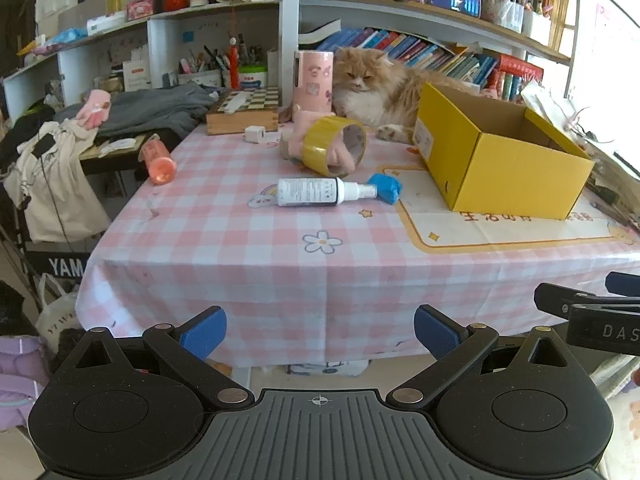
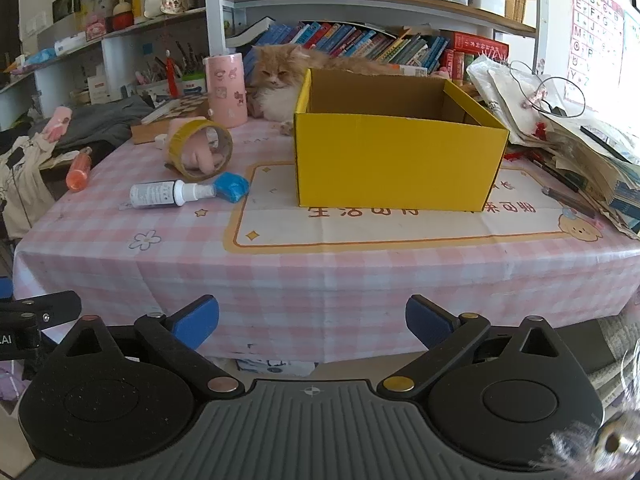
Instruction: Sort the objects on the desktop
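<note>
On the pink checked tablecloth (image 2: 320, 276) four loose things are lying left of one open yellow box (image 2: 396, 168): one tape roll (image 2: 200, 155) around a pink plush toy (image 2: 202, 158), one spray bottle (image 2: 172, 193) touching one blue lump (image 2: 231, 186), one orange bottle (image 2: 79, 174). A cat (image 2: 276, 80) is sitting behind. You are holding your left gripper (image 1: 318, 332) and right gripper (image 2: 312, 324) spread wide, empty, short of the table edge.
</note>
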Demonstrator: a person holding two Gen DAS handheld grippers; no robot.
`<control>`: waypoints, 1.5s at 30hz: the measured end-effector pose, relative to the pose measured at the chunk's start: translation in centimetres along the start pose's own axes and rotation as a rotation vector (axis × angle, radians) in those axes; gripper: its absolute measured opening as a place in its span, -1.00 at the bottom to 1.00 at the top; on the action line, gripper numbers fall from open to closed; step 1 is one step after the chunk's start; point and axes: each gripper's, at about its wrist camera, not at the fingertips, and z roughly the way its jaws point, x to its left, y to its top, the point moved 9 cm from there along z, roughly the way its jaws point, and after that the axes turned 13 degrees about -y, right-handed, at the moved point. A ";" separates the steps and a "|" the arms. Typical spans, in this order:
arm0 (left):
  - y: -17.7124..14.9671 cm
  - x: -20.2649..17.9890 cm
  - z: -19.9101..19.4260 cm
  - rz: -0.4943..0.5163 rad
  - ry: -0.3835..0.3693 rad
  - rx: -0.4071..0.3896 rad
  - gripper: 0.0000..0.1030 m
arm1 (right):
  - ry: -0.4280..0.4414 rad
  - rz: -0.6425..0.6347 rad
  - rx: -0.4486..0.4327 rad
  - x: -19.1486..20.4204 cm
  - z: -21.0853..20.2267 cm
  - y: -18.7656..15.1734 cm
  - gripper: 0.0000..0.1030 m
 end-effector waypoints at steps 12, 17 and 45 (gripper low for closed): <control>0.0 -0.3 -0.1 0.008 -0.011 -0.008 0.97 | 0.020 -0.015 -0.021 0.5 -0.2 0.2 0.83; 0.1 -0.1 -0.1 0.002 -0.011 -0.004 0.97 | 0.022 -0.014 -0.016 0.5 -0.1 0.1 0.83; 0.8 0.4 -0.2 0.018 -0.030 -0.032 0.97 | 0.062 0.018 -0.036 1.1 -0.5 0.7 0.83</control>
